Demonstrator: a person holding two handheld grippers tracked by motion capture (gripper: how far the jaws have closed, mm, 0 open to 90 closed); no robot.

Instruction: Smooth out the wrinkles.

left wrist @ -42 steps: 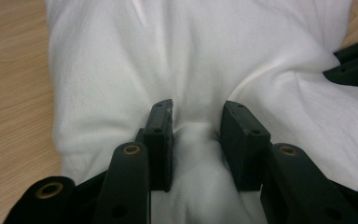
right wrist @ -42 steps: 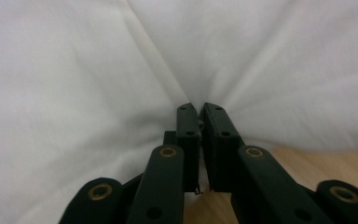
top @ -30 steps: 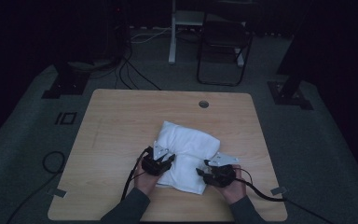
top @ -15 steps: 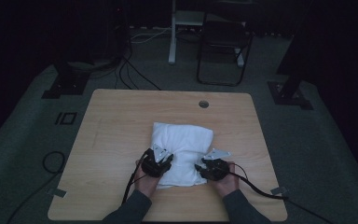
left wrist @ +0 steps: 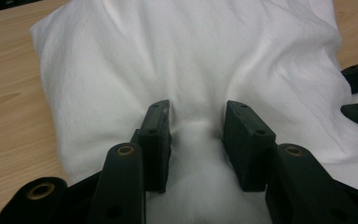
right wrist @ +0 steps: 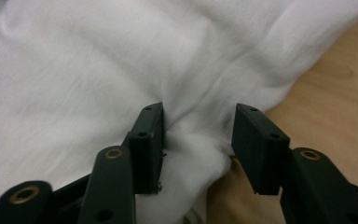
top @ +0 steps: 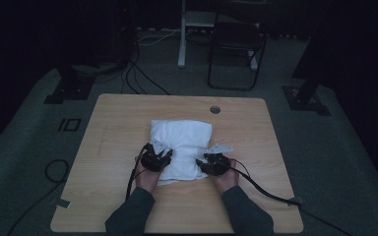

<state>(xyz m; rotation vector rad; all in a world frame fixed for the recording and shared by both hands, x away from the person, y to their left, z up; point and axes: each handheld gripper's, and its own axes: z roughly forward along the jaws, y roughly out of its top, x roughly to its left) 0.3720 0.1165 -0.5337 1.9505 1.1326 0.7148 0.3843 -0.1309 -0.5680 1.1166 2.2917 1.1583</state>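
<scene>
The white pillow lay in the middle of the table, its long side running away from the person. The left gripper pinched a puffy fold. The right gripper, just opening a little, held the near corner. I think both should squeeze firmly and move together.

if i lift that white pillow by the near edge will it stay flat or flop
It would probably flop: the white pillow bunches into a soft ridge between the left gripper and creases beside the right gripper. It looks puffy, so likely light for its size. On the wooden table it should slide, not roll.
</scene>
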